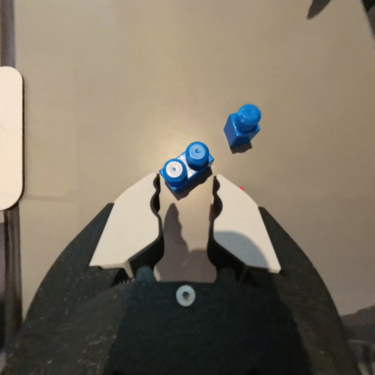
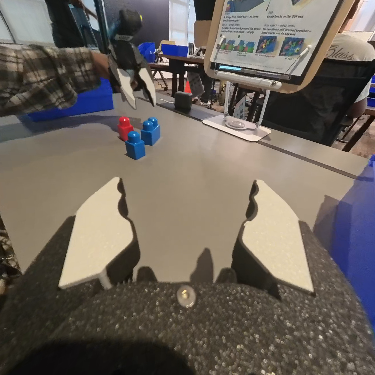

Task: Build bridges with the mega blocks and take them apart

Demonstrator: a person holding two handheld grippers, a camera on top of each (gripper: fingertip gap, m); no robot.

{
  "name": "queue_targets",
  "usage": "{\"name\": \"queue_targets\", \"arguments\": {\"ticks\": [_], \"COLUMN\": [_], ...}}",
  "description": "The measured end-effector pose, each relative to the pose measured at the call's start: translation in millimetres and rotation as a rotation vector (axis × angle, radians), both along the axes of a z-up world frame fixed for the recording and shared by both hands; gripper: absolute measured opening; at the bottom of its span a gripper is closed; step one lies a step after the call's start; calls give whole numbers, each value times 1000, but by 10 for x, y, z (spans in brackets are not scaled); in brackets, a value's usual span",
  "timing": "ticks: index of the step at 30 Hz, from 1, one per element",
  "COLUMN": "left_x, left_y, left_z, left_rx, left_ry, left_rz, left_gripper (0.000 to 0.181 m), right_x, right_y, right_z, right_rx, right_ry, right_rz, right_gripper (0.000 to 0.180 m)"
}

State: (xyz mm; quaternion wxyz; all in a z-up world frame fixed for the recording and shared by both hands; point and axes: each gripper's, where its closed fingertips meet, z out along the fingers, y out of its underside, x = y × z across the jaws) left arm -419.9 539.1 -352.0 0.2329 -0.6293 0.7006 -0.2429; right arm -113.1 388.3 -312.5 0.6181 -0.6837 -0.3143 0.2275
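Three blocks stand loose and upright on the grey table (image 2: pixel 203 172). A blue two-stud block (image 1: pixel 185 166) (image 2: pixel 150 132) is in the middle. A blue one-stud block (image 1: pixel 242 126) (image 2: pixel 135 146) stands apart from it. A red one-stud block (image 2: pixel 124 128) is behind them; in the left wrist view only a red sliver (image 1: pixel 241 189) shows past my right finger. My left gripper (image 1: pixel 185 176) (image 2: pixel 143 105) is open and empty, pointing down just above the two-stud block. My right gripper (image 2: pixel 187 180) is open and empty, low over the table, well short of the blocks.
A blue bin (image 2: pixel 81 101) sits behind the left gripper, and another blue bin (image 2: pixel 353 223) is at the right edge. A white stand (image 2: pixel 237 129) holds an instruction board (image 2: pixel 263 40) at the back right. A small black box (image 2: pixel 183 100) sits at the table's far edge. A plaid sleeve (image 2: pixel 40 77) reaches in from the left. The gap from one gripper's tips to the other's is roughly 35 cm. The blue one-stud block (image 1: pixel 242 126) is closer to my left gripper, around 9 cm from its tips; the right tips are 25 cm off.
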Motion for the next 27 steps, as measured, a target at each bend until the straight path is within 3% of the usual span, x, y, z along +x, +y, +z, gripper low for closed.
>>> {"name": "queue_targets", "arguments": {"ticks": [8, 16, 27], "left_x": [209, 195, 223], "left_y": [85, 109, 65], "left_z": [-21, -209, -385], "left_rx": [-14, -79, -147], "left_ry": [-72, -95, -90], "left_rz": [-85, -67, -39], "left_gripper": [41, 43, 30], "right_x": [78, 44, 47], "right_y": [50, 100, 88], "right_z": [-28, -52, -35], "right_rx": [-12, -18, -7], "right_ry": [-14, -17, -11], "right_rz": [-24, -14, -19], "right_gripper": [117, 117, 117]}}
